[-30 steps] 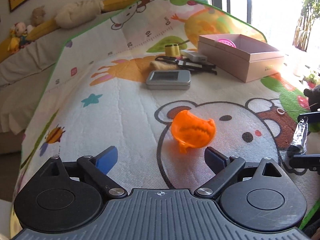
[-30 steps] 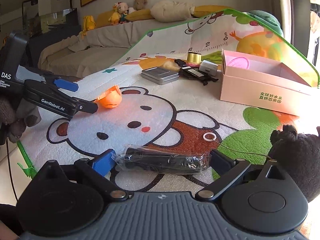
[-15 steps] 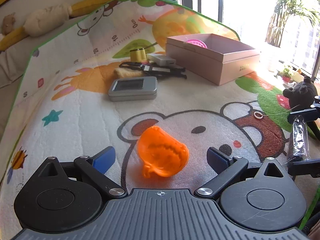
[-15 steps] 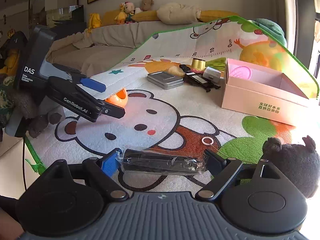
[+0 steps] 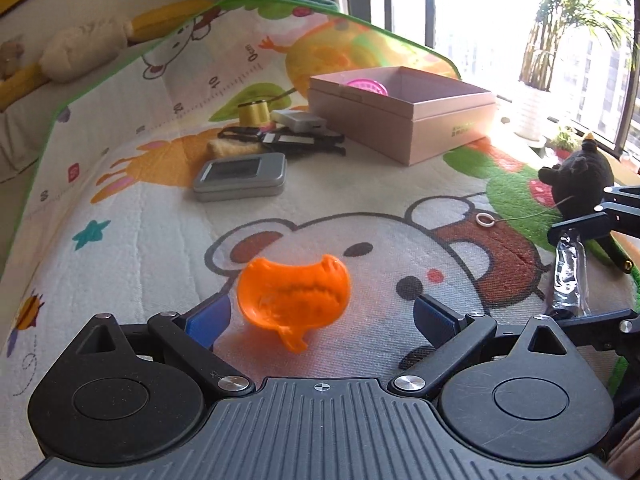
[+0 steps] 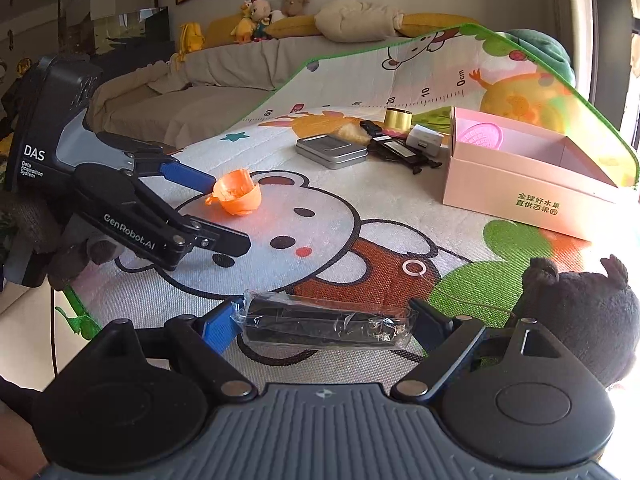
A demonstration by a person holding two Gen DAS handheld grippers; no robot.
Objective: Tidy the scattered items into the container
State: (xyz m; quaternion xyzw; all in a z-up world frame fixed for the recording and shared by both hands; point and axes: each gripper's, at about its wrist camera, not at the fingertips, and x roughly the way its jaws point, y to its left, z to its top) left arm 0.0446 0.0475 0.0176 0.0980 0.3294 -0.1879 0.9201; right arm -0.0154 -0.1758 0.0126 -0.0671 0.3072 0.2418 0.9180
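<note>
Both claws are down on the play mat with something between their fingers. My left claw stands wide, its blue pad near one side of the orange cup and the other pad well clear, so nothing is gripped yet; the cup lies tipped on the bear's face. My right claw has the black bar in a clear wrapper lying crosswise between its fingers, both fingertips up against the wrapper's ends. I judge it pinched lengthwise, though I cannot be sure how firmly.

Farther out, the pink box sits open near the far right of the mat, with one pink round thing already inside. Beside it a cluster waits: a flat silver tin, a gold spool, a small white box, black clips and straps, and a tan fuzzy piece. Nearer me lie a small ring on a thread and a dark plush toy.

By my reckoning the job has barely begun: one item boxed, two in reach of my claws, the others untouched.
</note>
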